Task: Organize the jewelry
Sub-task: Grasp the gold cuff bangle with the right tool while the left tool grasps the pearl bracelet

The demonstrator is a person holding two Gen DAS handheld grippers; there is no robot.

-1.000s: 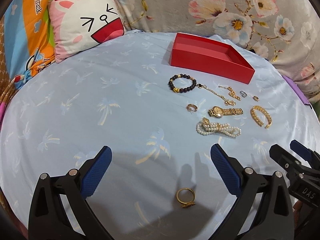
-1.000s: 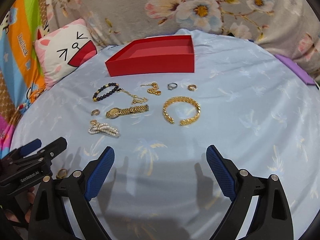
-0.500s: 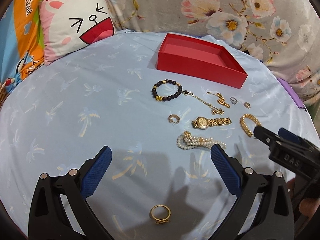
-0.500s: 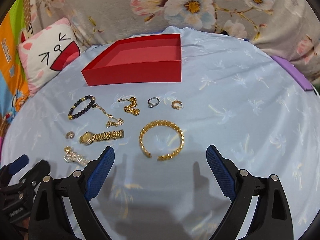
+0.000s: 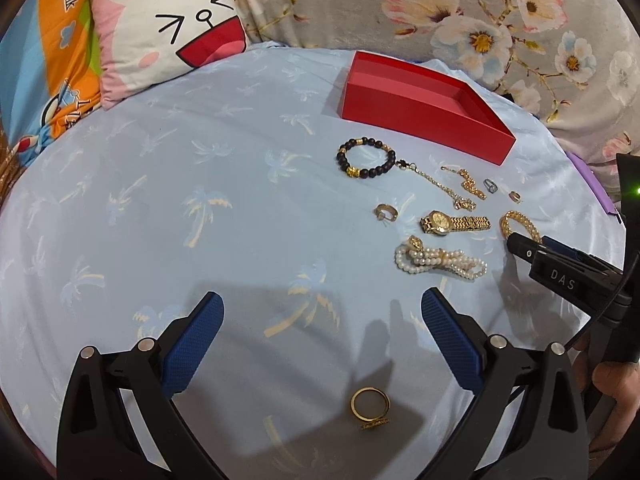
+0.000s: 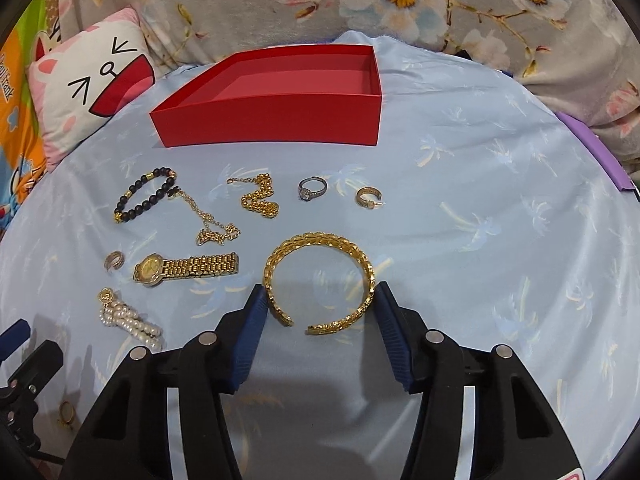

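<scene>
A gold bangle (image 6: 320,240) lies on the blue sheet between the blue pads of my right gripper (image 6: 320,298). Its jaws are closing, and both pads touch the bangle's sides. The left wrist view shows the right gripper (image 5: 528,246) at the bangle (image 5: 516,220). My left gripper (image 5: 320,300) stands open above the sheet with nothing between its fingers. A gold ring (image 5: 370,404) lies below it, near the camera. The open red box (image 6: 272,120) stands behind the jewelry and looks empty.
Spread before the box are a black bead bracelet (image 6: 144,196), two gold chains (image 6: 260,200), a silver ring (image 6: 312,190), a gold earring (image 6: 368,198), a gold watch (image 6: 184,268), a small ring (image 6: 114,260) and a pearl bracelet (image 6: 128,318). A cartoon pillow (image 5: 168,36) sits at back left.
My right gripper moved forward to the gold bangle and its jaws narrowed around it. The left gripper's view shifted only slightly and it stays open.
</scene>
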